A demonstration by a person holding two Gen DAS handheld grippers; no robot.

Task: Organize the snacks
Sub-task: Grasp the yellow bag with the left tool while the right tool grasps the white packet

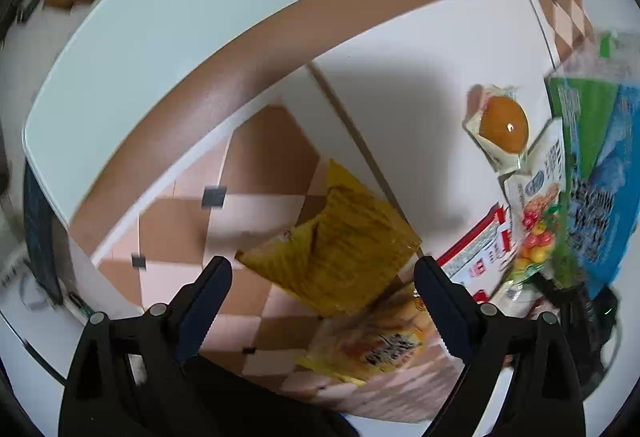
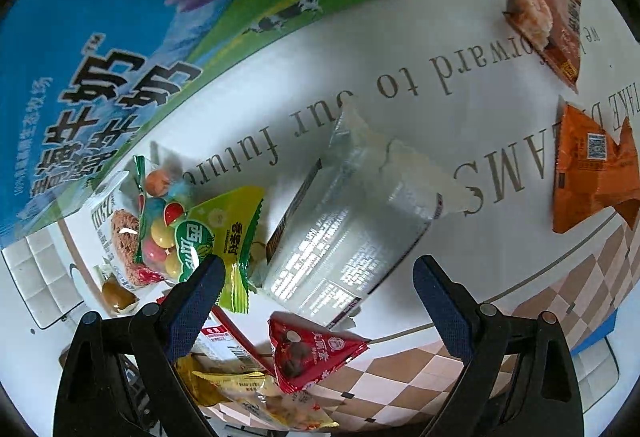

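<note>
Below the left gripper (image 1: pixel 323 273), whose jaws are spread wide with nothing between them, a crinkled yellow snack packet (image 1: pixel 340 237) is seen on the checkered tablecloth (image 1: pixel 256 165). Further right, an egg-shaped brown snack in a clear wrapper (image 1: pixel 502 123) lies beside a blue and green milk carton (image 1: pixel 600 157). Under the right gripper (image 2: pixel 316 275), also wide open and empty, a large silver foil bag (image 2: pixel 352 221) is found, with a red triangular packet (image 2: pixel 308 351) near it and an orange packet (image 2: pixel 592 173) well apart.

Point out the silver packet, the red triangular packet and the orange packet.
silver packet (image 2: pixel 340 237): right wrist view, on its printed face.
red triangular packet (image 2: pixel 308 351): right wrist view, on its middle.
orange packet (image 2: pixel 588 173): right wrist view, on its middle.
</note>
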